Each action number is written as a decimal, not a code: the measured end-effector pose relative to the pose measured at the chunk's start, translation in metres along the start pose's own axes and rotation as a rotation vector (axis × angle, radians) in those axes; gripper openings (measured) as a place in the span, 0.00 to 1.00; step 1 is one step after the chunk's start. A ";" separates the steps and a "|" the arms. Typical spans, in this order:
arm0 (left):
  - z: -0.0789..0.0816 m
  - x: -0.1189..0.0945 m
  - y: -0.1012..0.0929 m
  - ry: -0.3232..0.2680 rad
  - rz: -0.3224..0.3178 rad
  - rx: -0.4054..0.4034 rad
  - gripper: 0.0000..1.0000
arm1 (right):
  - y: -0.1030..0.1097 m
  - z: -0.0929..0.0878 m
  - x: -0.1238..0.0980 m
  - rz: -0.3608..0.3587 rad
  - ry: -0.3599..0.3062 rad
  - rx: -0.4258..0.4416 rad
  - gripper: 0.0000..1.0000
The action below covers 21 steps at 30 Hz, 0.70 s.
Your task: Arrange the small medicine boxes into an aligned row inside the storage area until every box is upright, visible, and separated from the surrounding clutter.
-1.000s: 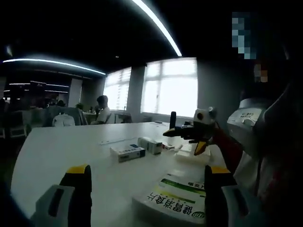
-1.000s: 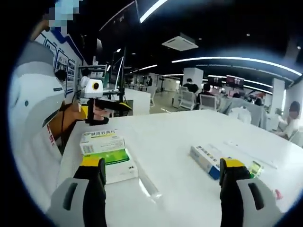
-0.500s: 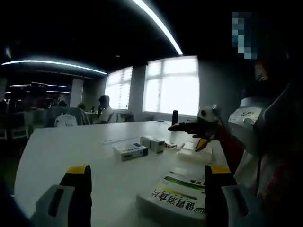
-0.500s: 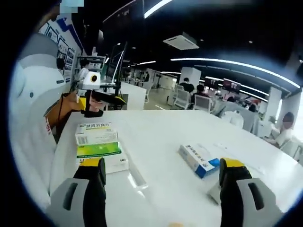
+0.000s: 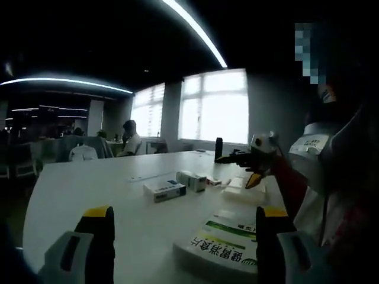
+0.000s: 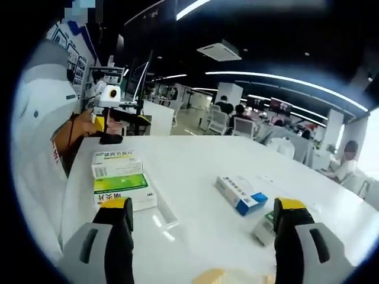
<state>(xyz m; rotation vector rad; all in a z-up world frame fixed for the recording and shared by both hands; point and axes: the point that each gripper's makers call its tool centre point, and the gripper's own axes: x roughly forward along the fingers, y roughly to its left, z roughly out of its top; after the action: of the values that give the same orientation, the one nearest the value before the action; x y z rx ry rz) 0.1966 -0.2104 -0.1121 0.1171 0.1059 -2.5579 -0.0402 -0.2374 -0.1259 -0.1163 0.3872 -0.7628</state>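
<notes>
Several boxes lie scattered flat on the white worktop (image 6: 195, 160), none standing up and no row started, so I'd say this is the very beginning: sizing things up before the first grab.

Both grippers are hovering above the worktop with jaws spread wide and nothing between them. The left gripper (image 5: 183, 236) has the green box (image 5: 228, 248) right by its right-hand jaw, near the worktop edge next to the person. In the right gripper view that same green box (image 6: 123, 190) sits by the right gripper (image 6: 201, 228), just beside its left-hand jaw, with a white-green box (image 6: 116, 163) touching it on the far side. Over toward the middle there's a blue box (image 6: 238, 194) lying flat, and a small box (image 6: 264, 228) tucked by the other jaw.

No obvious storage area that I can make out, so where the row should go is a guess.

Next move, I reckon: drop one gripper over the nearest box, close on its narrow sides, tip it upright. The two touching boxes will need separating first, otherwise one drags the other along.
</notes>
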 end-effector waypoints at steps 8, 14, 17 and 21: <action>0.001 -0.002 0.000 0.016 -0.005 0.006 1.00 | -0.003 -0.004 -0.008 -0.035 0.014 -0.004 0.96; 0.004 -0.001 0.002 -0.004 0.002 0.007 1.00 | -0.014 -0.003 -0.007 -0.050 0.005 0.032 0.97; 0.001 0.000 0.001 -0.010 0.002 0.000 1.00 | -0.016 -0.001 -0.008 -0.050 -0.017 0.068 1.00; -0.003 0.004 0.000 -0.008 0.000 -0.012 1.00 | -0.026 0.003 -0.010 -0.086 -0.069 0.107 1.00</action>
<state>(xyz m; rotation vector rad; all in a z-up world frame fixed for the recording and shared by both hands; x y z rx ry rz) 0.1937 -0.2125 -0.1151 0.1020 0.1187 -2.5568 -0.0624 -0.2487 -0.1134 -0.0591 0.2768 -0.8605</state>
